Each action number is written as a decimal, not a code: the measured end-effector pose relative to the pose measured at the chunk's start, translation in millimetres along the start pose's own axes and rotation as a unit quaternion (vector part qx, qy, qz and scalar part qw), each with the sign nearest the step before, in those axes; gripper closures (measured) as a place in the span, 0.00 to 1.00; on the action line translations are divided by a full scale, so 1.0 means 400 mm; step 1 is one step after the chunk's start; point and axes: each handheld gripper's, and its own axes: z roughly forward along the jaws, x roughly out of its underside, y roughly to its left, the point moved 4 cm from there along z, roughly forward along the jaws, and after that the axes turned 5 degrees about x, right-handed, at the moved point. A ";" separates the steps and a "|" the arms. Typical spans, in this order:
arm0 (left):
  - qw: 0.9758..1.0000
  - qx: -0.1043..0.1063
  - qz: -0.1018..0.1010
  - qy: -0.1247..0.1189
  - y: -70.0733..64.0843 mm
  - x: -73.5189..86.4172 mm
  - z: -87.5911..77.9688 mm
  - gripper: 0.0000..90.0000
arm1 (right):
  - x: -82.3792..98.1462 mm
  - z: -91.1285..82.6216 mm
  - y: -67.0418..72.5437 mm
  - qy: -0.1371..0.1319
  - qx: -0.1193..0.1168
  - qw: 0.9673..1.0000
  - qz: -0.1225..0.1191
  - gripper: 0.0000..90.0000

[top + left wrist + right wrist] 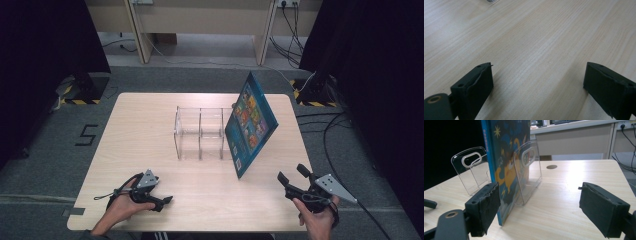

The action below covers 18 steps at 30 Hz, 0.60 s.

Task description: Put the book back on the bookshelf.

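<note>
High view — book (251,124) leaning on clear rack (200,132) mid-desk; left gripper (161,201) and right gripper (291,181) near front edge, jaws spread, empty.

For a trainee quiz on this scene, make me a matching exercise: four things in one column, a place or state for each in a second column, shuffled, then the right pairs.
Things
1. book
2. clear rack
3. left gripper
4. right gripper

Places or states
A. open, low over the wood at the table's near left
B. see-through, with dividers, at the middle of the table
C. blue cover, standing tilted against the rack's right end
D. open, at the table's near right edge, pointing toward the book

Pairs: 1-C, 2-B, 3-A, 4-D
</note>
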 end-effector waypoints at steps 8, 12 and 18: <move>1.000 0.000 0.000 0.000 0.000 0.000 0.000 0.09 | 0.017 -0.012 -0.021 0.021 0.006 1.000 0.004 0.19; 1.000 0.000 0.000 0.000 0.000 0.000 0.000 0.09 | 0.028 -0.014 -0.025 0.033 0.008 0.999 0.007 0.19; 1.000 0.000 0.000 0.000 0.000 0.000 0.000 0.09 | 0.047 -0.010 -0.026 0.059 0.007 0.998 -0.002 0.17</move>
